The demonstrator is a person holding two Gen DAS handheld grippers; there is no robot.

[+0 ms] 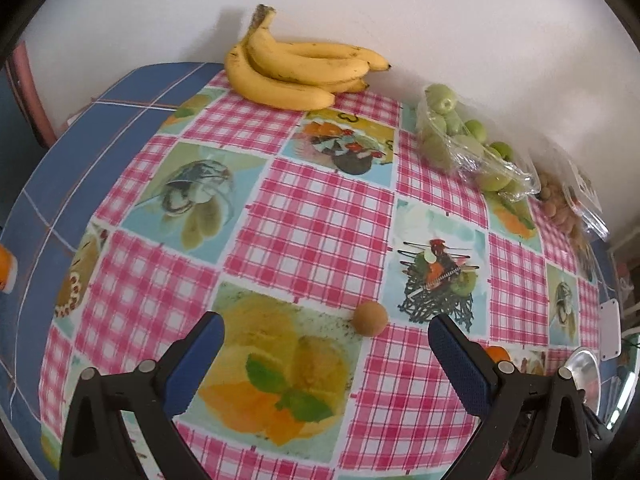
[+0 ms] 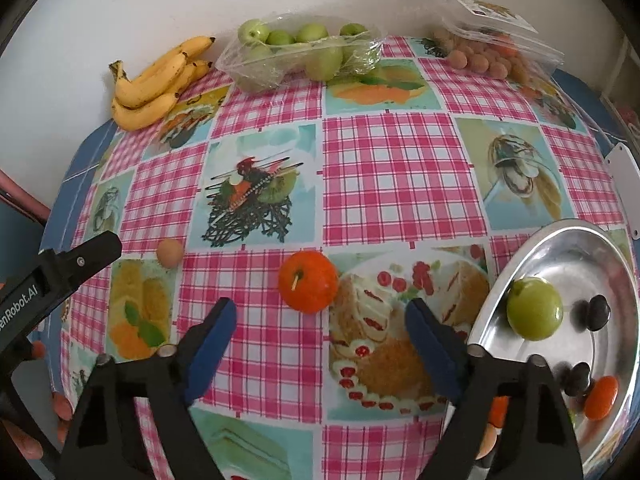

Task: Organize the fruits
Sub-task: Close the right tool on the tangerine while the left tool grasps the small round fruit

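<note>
Both spread: left tool (image 1: 326,326) near longan (image 1: 369,318), right tool (image 2: 320,312) near orange (image 2: 308,287)

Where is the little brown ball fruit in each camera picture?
Left wrist view: the little brown fruit lies low in the middle, on the tablecloth between the open fingers of the left gripper.
Right wrist view: the same fruit sits far left, next to the left gripper's black tip.
Shared landmark: the printed picture of a dark twig basket lies just beyond it in both.
</note>
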